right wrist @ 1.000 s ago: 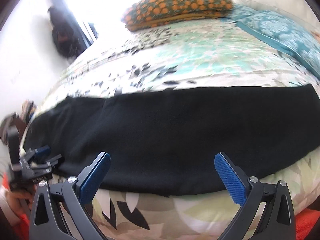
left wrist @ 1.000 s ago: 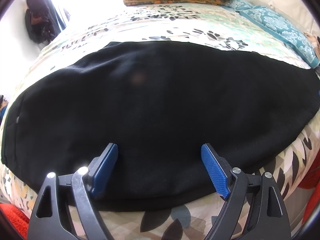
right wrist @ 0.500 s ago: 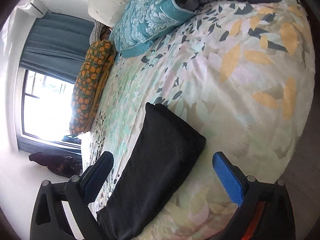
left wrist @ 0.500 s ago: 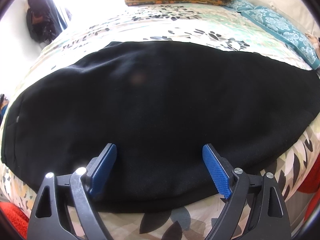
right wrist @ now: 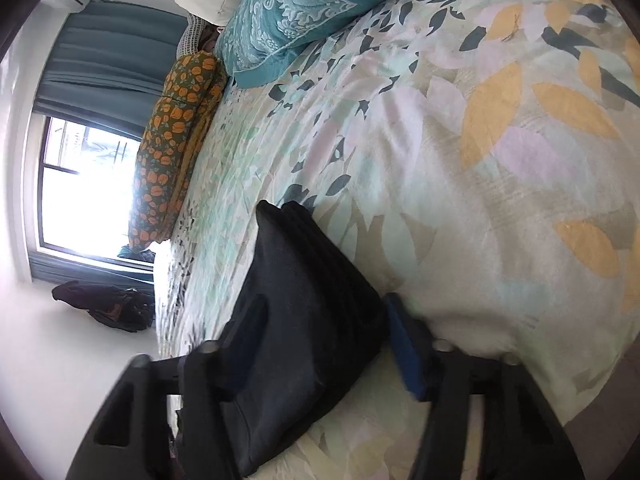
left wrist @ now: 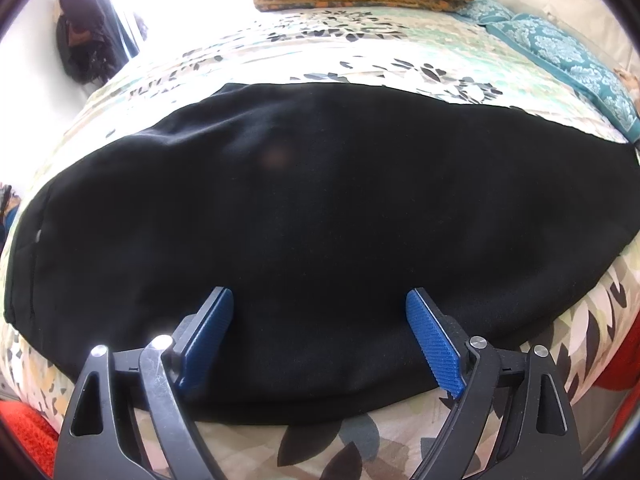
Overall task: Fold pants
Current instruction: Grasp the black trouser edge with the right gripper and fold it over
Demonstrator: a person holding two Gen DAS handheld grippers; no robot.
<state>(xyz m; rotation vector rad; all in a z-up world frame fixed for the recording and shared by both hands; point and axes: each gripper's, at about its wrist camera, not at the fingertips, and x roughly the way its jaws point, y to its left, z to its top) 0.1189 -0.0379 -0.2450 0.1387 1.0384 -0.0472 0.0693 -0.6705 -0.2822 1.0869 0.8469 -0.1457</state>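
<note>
Black pants point(left wrist: 320, 208) lie flat across the leaf-print bedspread point(left wrist: 360, 52); their right end is cut off by the left wrist frame edge. Left gripper point(left wrist: 320, 312): jaws wide apart over the near edge, nothing between them. Right gripper point(right wrist: 320, 328) is motion-blurred, its fingers straddling the pants' end; whether they pinch the cloth cannot be told. Orange-print pillow point(right wrist: 176, 136) lies beside a teal pillow point(right wrist: 296, 12).

No text, label, brand, number or sign can be read on anything in either wrist view.
</note>
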